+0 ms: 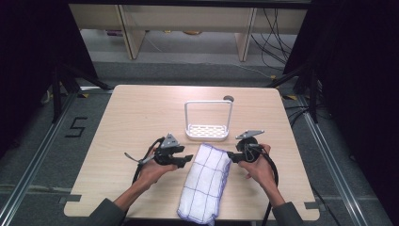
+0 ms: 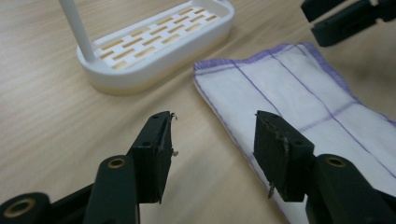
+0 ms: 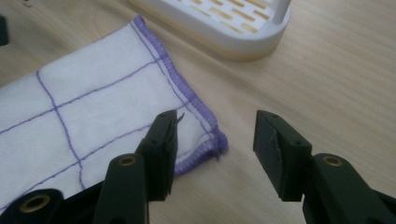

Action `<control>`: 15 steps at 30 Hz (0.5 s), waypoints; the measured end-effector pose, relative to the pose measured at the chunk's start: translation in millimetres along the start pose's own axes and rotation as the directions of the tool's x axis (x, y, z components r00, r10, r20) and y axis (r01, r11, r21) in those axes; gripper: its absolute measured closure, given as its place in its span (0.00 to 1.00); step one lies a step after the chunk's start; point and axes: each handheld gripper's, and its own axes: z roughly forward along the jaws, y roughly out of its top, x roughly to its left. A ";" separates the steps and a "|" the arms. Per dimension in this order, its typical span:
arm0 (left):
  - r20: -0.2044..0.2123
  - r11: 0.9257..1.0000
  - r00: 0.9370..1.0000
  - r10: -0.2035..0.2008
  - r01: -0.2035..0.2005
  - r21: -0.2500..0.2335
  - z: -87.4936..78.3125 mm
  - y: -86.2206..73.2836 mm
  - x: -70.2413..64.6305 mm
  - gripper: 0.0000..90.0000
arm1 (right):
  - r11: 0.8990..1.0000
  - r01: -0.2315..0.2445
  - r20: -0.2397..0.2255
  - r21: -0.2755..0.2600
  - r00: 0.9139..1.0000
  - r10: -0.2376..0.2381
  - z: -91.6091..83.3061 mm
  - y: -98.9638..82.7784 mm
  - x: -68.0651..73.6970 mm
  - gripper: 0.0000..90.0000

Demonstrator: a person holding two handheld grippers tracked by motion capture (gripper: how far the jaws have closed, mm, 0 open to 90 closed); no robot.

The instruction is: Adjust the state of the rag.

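Two spread grippers flank the folded cloth (image 1: 207, 181) lying flat on the table (image 1: 131, 117) just before the white rack (image 1: 208, 120). Your left gripper (image 2: 212, 135) and right gripper (image 3: 215, 135) hold nothing (jaws gaping); pinch one layer and the fold could slip open.

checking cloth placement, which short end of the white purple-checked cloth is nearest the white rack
The far short end of the folded white cloth with purple grid lines, lying just before the white slotted plastic rack; the opposite end reaches the table's near edge.

The table (image 1: 141, 113) was evenly lit from above while the surroundings at 3 and 9 o'clock stayed dark. Shadows were soft. Both gripper views looked slightly blurred toward 12 o'clock.
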 end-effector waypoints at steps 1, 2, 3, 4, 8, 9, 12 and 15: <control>-0.007 1.000 1.000 -0.002 0.002 0.013 6.3 3.3 2.1 0.50 | 1.000 -0.003 0.007 -0.002 1.000 0.003 2.5 -0.9 -1.2 0.56; -0.014 1.000 1.000 -0.008 0.008 0.014 11.7 5.9 2.5 0.50 | 1.000 -0.003 0.004 0.005 1.000 0.003 4.4 -1.6 -1.9 0.56; -0.013 1.000 1.000 -0.004 0.004 0.019 17.1 8.6 2.7 0.51 | 1.000 0.008 0.011 -0.001 1.000 -0.008 6.9 -2.2 -3.0 0.56; -0.005 1.000 1.000 -0.006 0.007 0.027 21.8 11.0 3.8 0.51 | 1.000 -0.006 0.006 0.004 1.000 0.006 8.3 -2.6 -2.2 0.56; 0.006 0.999 1.000 -0.016 0.015 0.045 38.8 17.5 4.2 0.52 | 1.000 0.001 0.005 0.023 1.000 -0.001 15.3 -4.8 0.0 0.56; 0.003 0.999 1.000 -0.014 0.014 0.048 42.7 17.8 4.2 0.52 | 0.999 0.004 0.007 0.032 1.000 -0.004 17.0 -5.0 0.8 0.56; 0.007 0.999 1.000 -0.012 0.011 0.051 52.4 18.0 3.0 0.56 | 0.999 0.015 0.010 0.043 1.000 -0.016 22.2 -5.3 0.9 0.62; 0.013 0.998 1.000 0.022 -0.023 0.052 57.6 19.0 1.5 0.65 | 0.999 0.025 -0.017 0.041 1.000 -0.024 25.3 -4.4 -0.1 0.75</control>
